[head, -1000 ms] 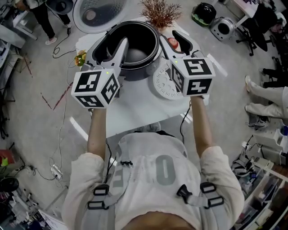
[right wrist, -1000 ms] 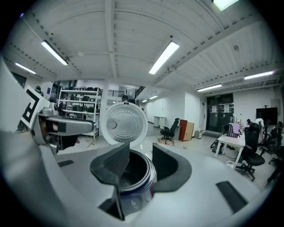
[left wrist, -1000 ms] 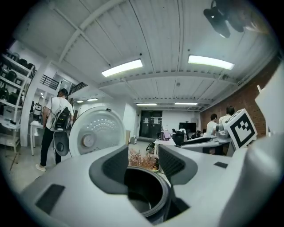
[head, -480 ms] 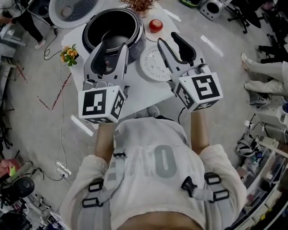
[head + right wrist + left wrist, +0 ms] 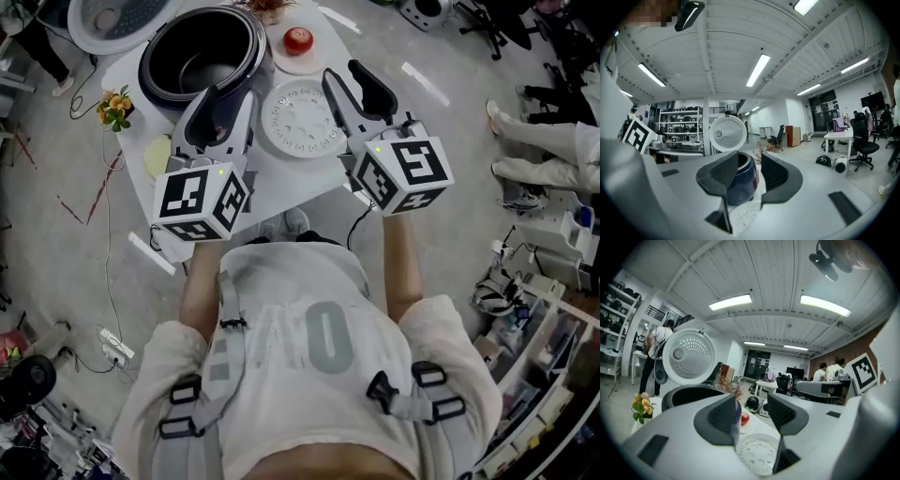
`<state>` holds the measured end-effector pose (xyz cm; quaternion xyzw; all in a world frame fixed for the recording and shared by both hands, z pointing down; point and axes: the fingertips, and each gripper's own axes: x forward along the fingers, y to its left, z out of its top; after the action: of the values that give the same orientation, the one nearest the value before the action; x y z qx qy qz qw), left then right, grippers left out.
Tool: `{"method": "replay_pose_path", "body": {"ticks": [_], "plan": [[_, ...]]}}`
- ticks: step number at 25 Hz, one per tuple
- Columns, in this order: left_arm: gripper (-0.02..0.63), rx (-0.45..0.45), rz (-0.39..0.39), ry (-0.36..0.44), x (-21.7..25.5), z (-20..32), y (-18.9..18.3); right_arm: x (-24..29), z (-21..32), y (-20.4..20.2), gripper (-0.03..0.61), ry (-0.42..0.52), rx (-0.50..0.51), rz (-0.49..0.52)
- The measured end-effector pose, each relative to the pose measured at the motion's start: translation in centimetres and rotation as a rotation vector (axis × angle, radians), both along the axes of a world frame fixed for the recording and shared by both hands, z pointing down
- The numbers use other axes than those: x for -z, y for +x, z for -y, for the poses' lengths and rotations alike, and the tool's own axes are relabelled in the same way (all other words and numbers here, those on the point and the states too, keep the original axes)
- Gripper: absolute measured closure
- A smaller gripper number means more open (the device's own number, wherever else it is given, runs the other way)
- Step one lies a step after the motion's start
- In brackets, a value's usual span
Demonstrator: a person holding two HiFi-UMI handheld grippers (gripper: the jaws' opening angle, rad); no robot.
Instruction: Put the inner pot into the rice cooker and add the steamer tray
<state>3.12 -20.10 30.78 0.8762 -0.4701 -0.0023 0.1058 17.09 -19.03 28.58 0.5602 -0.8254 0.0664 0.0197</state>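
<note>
The person holds both tongs out level over the near side of a white table [image 5: 281,183], and neither is carrying anything. The left gripper [image 5: 230,98] has its jaws spread wide. In the left gripper view its gap [image 5: 752,401] is empty, with only things farther along the table showing through it: a red apple [image 5: 745,418] and, lower down, the white perforated steamer tray [image 5: 757,455]. The right gripper [image 5: 347,80] also has its jaws apart. They have just been drawing a little closer together, and nothing stands between them [image 5: 749,164]; the dark blue wall of the rice cooker [image 5: 740,185] shows beyond the gap, well apart from the pads. The rice cooker [image 5: 202,52] stands at the far left of the table with its round white lid [image 5: 117,17] swung open behind it, and the dark inner pot [image 5: 192,56] appears to sit inside its body. The steamer tray [image 5: 302,117] lies flat on the table just to the right of the cooker, between the two grippers and touched by neither. The apple [image 5: 298,39] rests on a small plate [image 5: 281,58] beyond the tray. A small bunch of orange and yellow flowers [image 5: 114,101] stands at the table's left edge, and a pale yellow round thing [image 5: 157,155] lies near it.
</note>
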Motion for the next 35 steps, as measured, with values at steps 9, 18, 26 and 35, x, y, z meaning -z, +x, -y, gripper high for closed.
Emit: {"method": "replay_pose_path", "body": {"ticks": [9,18,26,35], "plan": [[0.414,0.072,0.039,-0.265,-15.8,0.3,3.9,-12.1,2.6,6.0,0.422,-0.225,-0.028,-0.053],[0.414,0.234,0.024,-0.509,-25.4,1.6,3.9,-25.6,3.9,9.5,0.417,-0.465,-0.022,-0.018],[0.414,0.262,-0.002,-0.606,-28.6,2.2,2.7,-30.9,3.9,9.5,0.417,-0.573,-0.026,0.067],[0.459,0.262,0.047,-0.629,-29.5,2.3,2.9,-31.8,3.9,8.7,0.451,-0.594,0.007,0.051]]}}
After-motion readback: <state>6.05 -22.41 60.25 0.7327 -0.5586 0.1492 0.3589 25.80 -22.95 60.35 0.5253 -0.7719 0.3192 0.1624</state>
